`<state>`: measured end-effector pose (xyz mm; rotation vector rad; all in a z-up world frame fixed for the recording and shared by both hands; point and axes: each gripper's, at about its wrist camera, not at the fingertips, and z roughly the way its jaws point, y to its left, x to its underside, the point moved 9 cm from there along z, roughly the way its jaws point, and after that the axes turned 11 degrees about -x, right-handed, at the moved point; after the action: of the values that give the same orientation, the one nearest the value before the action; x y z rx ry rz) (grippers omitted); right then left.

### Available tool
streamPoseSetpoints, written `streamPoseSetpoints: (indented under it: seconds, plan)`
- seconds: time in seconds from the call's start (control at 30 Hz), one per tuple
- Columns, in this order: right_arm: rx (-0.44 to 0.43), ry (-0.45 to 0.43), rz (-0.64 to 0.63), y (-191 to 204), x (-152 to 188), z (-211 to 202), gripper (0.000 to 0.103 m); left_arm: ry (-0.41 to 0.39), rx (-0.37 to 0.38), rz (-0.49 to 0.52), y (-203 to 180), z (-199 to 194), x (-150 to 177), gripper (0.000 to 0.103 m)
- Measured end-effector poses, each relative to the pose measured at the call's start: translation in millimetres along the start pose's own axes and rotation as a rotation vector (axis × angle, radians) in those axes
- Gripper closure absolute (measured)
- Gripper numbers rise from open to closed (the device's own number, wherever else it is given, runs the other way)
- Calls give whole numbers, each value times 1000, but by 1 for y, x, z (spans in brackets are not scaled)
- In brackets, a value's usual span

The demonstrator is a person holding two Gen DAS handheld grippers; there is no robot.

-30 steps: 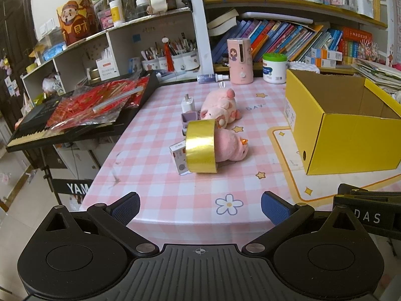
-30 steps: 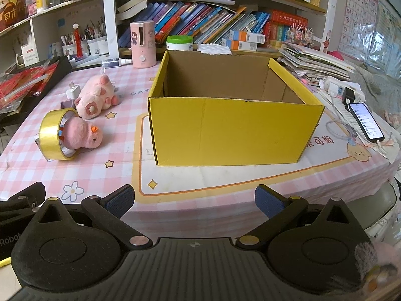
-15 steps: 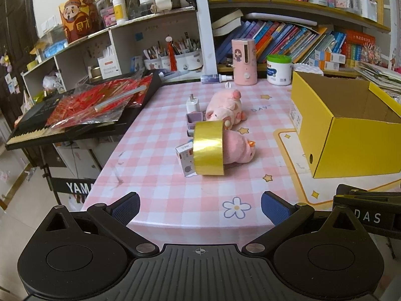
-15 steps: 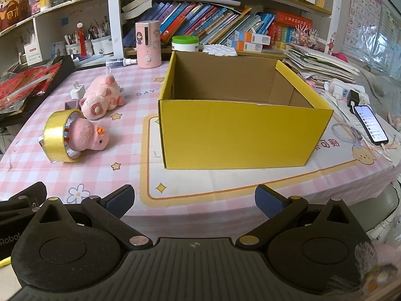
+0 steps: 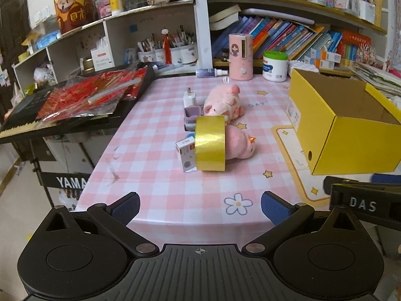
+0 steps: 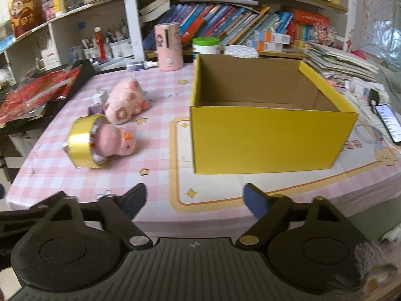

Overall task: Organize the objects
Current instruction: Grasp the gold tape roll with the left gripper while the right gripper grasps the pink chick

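The gold tape roll [image 5: 210, 143] stands on edge mid-table, ahead of the left gripper [image 5: 199, 205], whose jaws stand apart and empty. The right gripper [image 6: 195, 197], jaws just narrowing on nothing, faces the yellow box [image 6: 270, 139]; the tape lies off to its left, so the left hand looks nearer.

Crowded bookshelves [image 5: 288, 35] back a table with a pink checked cloth [image 5: 155, 135]; beige floor [image 5: 10, 200] left.

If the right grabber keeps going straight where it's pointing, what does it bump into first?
Probably the front wall of the yellow box, straight ahead of the right gripper, whose empty jaws have just been closing. Pointing downward, it might touch the tablecloth first; depth is unclear.
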<state>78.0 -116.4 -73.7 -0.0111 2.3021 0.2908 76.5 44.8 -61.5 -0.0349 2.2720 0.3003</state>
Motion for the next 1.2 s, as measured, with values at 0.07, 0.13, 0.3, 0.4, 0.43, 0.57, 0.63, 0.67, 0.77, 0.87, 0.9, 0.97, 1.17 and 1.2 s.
streamPoseSetpoints:
  seconds: [0.07,0.13,0.3,0.4,0.43,0.57,0.63,0.67,0.77,0.87,0.9,0.97,1.17,1.2]
  plan:
    - [-30,7,-1,5,0,2,37,-17,-10,2,2,-1,-1,0]
    - [-52,13,-11,10,-1,4,41,-30,-33,0,5,0,-2,0]
    - [-88,15,-43,20,-7,13,41,-75,-59,-26,13,4,-7,0]
    - [-110,-3,-62,25,-13,18,43,-107,-43,-66,18,7,-11,0]
    - [-124,-14,-63,26,-16,19,45,-98,-22,-90,19,10,-12,0]
    - [-189,-91,-37,31,-35,18,51,-52,5,-124,20,22,-17,0]
    - [-208,-113,-48,36,-44,20,53,-54,2,-110,19,26,-21,0]
    - [-212,-119,-61,39,-48,22,53,-51,-3,-99,18,28,-22,0]
    - [-255,-108,-46,43,-57,31,52,-27,-7,-44,11,37,-22,0]
    - [-282,-121,-14,45,-68,40,43,-11,17,-26,5,43,-24,0]
    - [-283,-119,-19,45,-70,43,42,-8,28,-30,4,45,-25,0]
    - [-293,-95,-44,49,-74,51,41,-9,36,-46,4,49,-29,2]
    - [-353,-93,-128,62,-87,61,47,32,65,-73,-2,76,-37,36]
    - [-358,-101,-141,63,-89,62,47,38,67,-69,-5,81,-39,39]
